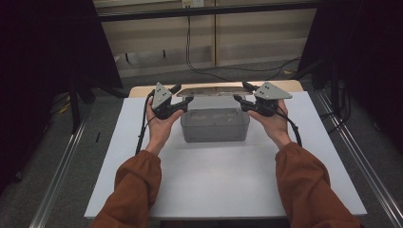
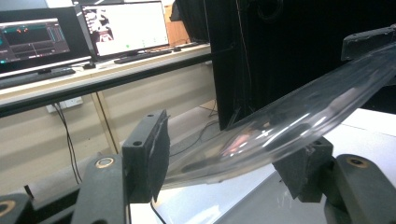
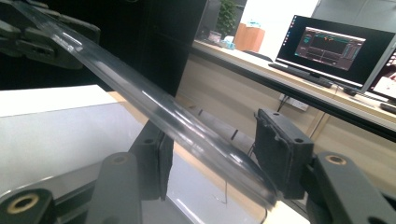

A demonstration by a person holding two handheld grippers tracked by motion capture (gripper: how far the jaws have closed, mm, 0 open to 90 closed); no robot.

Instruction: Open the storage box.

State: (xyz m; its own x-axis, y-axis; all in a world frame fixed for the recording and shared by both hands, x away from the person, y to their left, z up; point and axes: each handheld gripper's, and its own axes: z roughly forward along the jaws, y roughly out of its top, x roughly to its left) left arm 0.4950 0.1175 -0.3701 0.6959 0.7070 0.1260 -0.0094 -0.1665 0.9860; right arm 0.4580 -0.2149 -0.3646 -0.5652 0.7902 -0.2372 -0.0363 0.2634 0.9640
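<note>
A person in rust-orange sleeves stands at a white desk (image 1: 223, 185) with a hand-held gripper in each hand. Between the two hands sits a clear plastic box (image 1: 215, 125), open at the top, near the far edge of the desk. Above it hangs its clear lid (image 1: 213, 90), a long flat sheet held just over the box and slightly behind it. The lid's long axis runs across the desk from left to right, in line with the box's own long side. The left hand-held gripper (image 1: 183, 94) takes the lid's left end, and the right hand-held gripper (image 1: 241, 91) takes its right end, so each hand is equally near its own end. In the left gripper view the lid (image 2: 289, 126) crosses between the two black jaws on a slant, its edge resting against the pads; the jaws look clamped on it, partly closed. In the right gripper view the lid (image 3: 177, 126) likewise runs aslant between the jaws, its near end against the right-hand pad, and the grip looks closed on it too. Judging from this, the lid lies level enough across the box that the coming move turns on keeping both ends even and lining its long sides up with the box's rim below.
</note>
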